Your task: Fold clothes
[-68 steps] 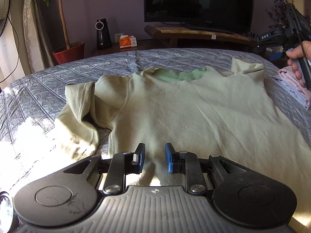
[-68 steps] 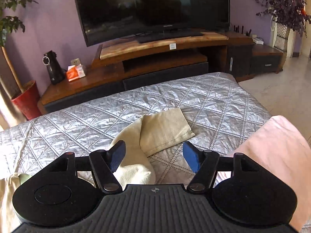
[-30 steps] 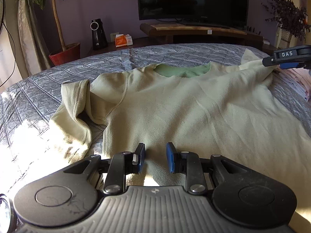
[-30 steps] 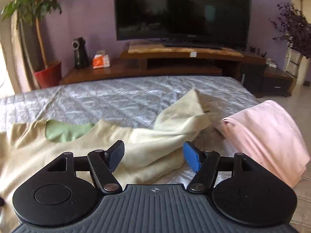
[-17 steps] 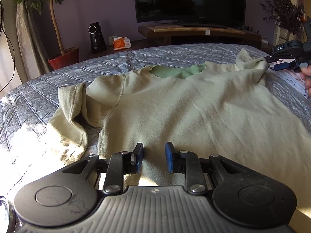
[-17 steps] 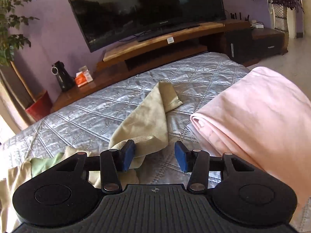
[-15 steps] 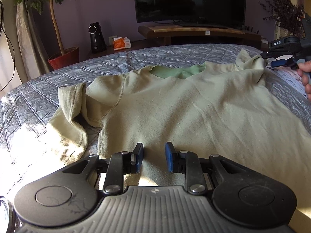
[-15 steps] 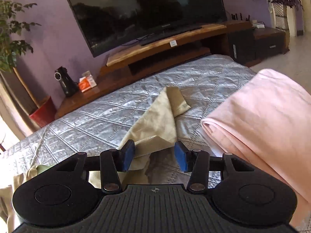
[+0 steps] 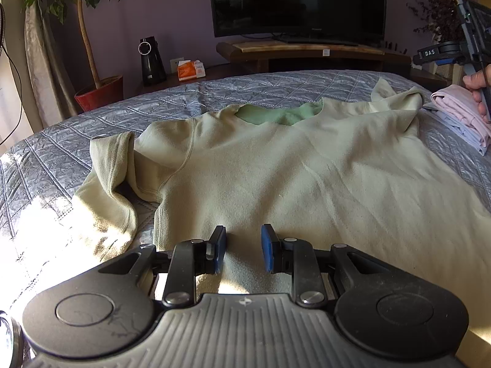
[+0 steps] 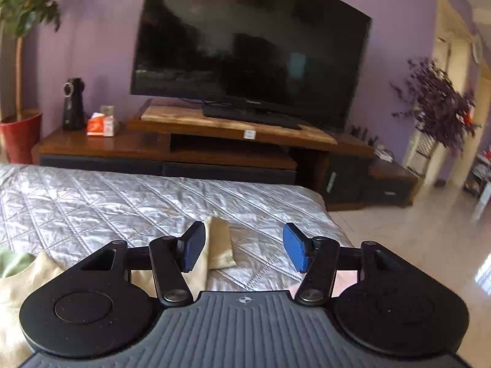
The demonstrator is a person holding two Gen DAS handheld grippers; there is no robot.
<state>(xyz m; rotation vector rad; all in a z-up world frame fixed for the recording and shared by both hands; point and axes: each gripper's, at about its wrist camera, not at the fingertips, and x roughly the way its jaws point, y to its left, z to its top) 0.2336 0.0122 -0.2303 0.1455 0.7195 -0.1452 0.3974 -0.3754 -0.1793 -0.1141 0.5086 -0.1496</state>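
Observation:
A pale yellow-green sweatshirt (image 9: 291, 178) lies flat on the grey quilted bed (image 9: 61, 153), collar at the far side, its left sleeve (image 9: 113, 165) bunched at the left. My left gripper (image 9: 242, 250) sits low over the hem, jaws partly open with cloth between and below them, not pinched. My right gripper (image 10: 242, 247) is open and empty, raised above the bed; the right sleeve's cuff (image 10: 219, 247) lies under it. The right gripper also shows at the far right of the left wrist view (image 9: 442, 53).
A folded pink garment stack (image 9: 460, 116) lies at the bed's right edge. Beyond the bed stand a TV (image 10: 245, 52) on a wooden stand (image 10: 214, 132), a red plant pot (image 9: 98, 92) and a dark speaker (image 9: 150, 61). Tiled floor (image 10: 414, 245) is to the right.
My right gripper let go of the right sleeve, opened wide and rose up and away. The sleeve now lies flat on the bed. My left gripper stayed put.

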